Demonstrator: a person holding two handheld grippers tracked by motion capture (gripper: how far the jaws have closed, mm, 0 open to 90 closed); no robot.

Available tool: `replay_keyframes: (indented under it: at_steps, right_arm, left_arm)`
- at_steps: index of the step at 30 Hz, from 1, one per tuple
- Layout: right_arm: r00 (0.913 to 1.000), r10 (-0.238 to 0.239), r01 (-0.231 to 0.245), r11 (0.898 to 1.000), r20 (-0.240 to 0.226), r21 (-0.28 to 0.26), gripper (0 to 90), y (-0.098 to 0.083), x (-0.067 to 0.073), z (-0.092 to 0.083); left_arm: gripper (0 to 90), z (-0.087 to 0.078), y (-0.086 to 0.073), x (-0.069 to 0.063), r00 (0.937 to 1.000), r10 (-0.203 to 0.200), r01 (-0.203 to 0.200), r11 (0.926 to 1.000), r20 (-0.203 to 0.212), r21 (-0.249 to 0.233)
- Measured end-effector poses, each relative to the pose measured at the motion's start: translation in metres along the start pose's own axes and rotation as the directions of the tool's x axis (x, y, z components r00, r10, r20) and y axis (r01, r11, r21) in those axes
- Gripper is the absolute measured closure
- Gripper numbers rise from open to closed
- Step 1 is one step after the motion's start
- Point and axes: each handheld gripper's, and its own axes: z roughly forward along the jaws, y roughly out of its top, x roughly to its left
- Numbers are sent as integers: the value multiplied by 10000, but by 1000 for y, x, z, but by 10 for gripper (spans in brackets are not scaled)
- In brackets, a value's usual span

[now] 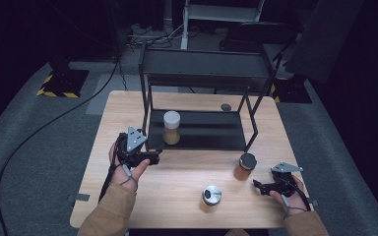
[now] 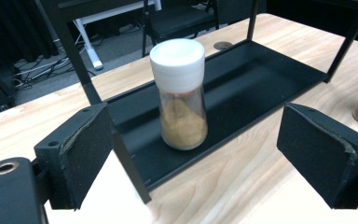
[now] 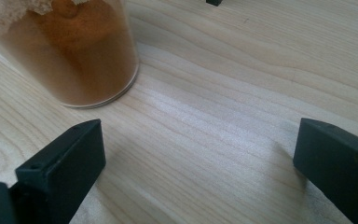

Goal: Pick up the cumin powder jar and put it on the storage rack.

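A white-capped jar of tan powder stands upright on the lower shelf of a black metal rack. My left gripper is just in front of the rack's left corner, open, with the jar beyond its jaws and nothing between them. A black-lidded jar of orange powder stands on the wooden table. My right gripper rests low on the table to that jar's right, open and empty.
A short jar with a silver lid stands near the table's front edge. The rack's upper shelf overhangs the lower one. A small dark cap lies behind the rack. Cables run over the grey floor at the left.
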Motion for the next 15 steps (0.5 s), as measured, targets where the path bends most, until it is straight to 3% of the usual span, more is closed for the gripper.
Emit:
replay_keyframes:
  at_steps: [8, 15]
  right_arm:
    - [10000, -4, 4, 10000, 3, -7, 20, 0, 0, 0]
    - [10000, -13, 13, 10000, 2, -6, 20, 0, 0, 0]
  left_arm:
    - [85, -13, -20, -3, 9996, 70, -59, 9993, -291, 361]
    - [71, -13, -43, -4, 9986, 24, 12, 9978, -530, 665]
